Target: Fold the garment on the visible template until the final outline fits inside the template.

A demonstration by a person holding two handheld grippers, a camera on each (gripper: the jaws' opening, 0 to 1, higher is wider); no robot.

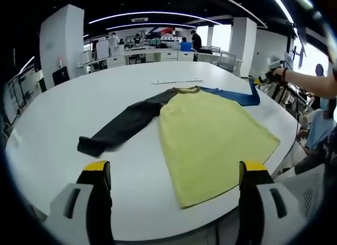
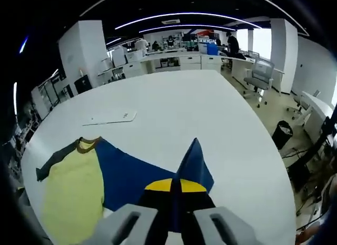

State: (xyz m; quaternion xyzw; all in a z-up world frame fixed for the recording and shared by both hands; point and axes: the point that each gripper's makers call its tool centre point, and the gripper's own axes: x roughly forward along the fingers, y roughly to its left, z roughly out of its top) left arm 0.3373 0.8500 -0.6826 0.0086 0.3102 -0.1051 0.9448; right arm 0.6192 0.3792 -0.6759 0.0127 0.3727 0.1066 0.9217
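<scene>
On the big white table (image 1: 79,103) the garment (image 1: 210,131) lies nearly flat, and from where things stand the folding looks barely begun: the yellow body is spread wide open, the dark sleeve (image 1: 124,126) stretches straight out from the collar toward one side of the table, and only the blue sleeve (image 2: 142,174) on the other side is being handled. I can't make out a template outline under the cloth with any certainty; a thin white sheet (image 2: 111,117) lies on the table just beyond the collar, apart from the garment. So almost everything is left, I'd judge: both sleeves to bring in over the body, then the body itself to fold down. The right gripper (image 2: 176,189) has its yellow-tipped jaws pinched together on the blue sleeve's cuff, which pokes up in a point past the tips, lifted off the table beyond the garment's shoulder. The left gripper (image 1: 174,171) hangs with its jaws spread wide and nothing between them, near the hem end of the garment, the yellow body lying just ahead of the tips and the dark sleeve's cuff close by its one jaw.
</scene>
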